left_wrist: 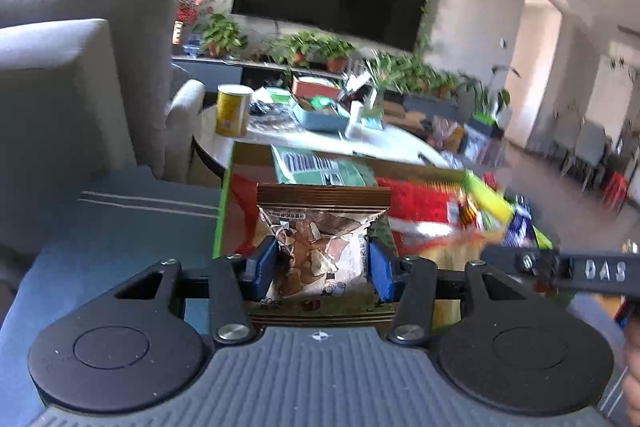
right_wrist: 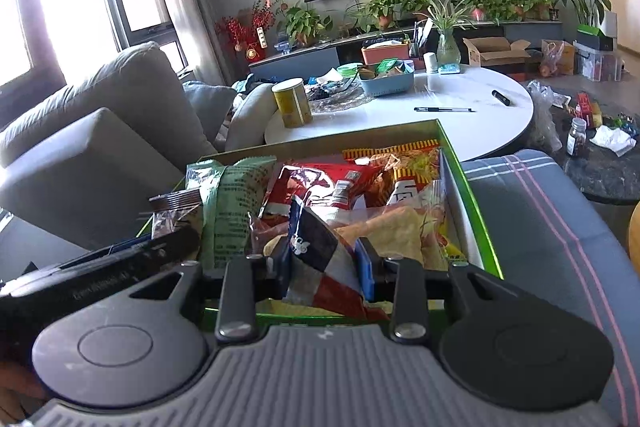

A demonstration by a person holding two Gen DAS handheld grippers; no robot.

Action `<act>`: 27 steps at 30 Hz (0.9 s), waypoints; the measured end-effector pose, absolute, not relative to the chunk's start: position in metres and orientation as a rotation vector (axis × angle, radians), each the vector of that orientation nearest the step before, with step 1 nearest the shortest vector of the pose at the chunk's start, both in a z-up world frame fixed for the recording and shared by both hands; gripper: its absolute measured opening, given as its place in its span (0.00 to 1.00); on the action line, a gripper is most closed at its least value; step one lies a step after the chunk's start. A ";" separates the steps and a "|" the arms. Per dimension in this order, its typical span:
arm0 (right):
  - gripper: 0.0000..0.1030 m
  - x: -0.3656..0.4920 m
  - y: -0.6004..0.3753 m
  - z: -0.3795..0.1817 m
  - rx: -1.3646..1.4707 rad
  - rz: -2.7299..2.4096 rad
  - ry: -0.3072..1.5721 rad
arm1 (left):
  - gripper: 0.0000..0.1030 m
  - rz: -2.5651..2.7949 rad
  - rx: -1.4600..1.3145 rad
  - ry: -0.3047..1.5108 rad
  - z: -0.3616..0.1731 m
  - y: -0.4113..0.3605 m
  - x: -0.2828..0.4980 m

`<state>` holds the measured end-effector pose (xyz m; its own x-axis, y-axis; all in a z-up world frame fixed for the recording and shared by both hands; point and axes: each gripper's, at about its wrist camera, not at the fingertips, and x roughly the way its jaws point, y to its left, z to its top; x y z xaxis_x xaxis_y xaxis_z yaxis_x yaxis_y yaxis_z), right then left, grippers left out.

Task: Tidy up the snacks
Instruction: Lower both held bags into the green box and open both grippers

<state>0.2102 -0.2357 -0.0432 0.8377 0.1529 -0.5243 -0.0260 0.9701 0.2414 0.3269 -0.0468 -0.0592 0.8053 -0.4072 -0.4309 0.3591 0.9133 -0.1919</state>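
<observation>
Most snacks are already sitting in the box (right_wrist: 472, 187); left gripper (left_wrist: 322, 267) is gripping a brown chip bag (left_wrist: 320, 239), right gripper (right_wrist: 326, 263) clamping a checkered packet (right_wrist: 320, 259), both over it.

I note blue pads on the left gripper (left_wrist: 322, 269), black arms. The packet (left_wrist: 320, 239) at centre frame is clear with a brown striped top band. Behind it lie a green bag (left_wrist: 320, 167) and a red bag (left_wrist: 420, 203). The box (right_wrist: 476, 227), centre right of the right view, has a bright green rim. The blanket (right_wrist: 560, 227) at right is blue-grey with white and pink lines. The can (right_wrist: 292, 103) is yellow.
</observation>
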 end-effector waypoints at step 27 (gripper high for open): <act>0.90 0.195 -0.225 -0.028 0.119 0.012 0.588 | 0.73 -0.375 -0.033 0.394 -0.014 -0.032 0.290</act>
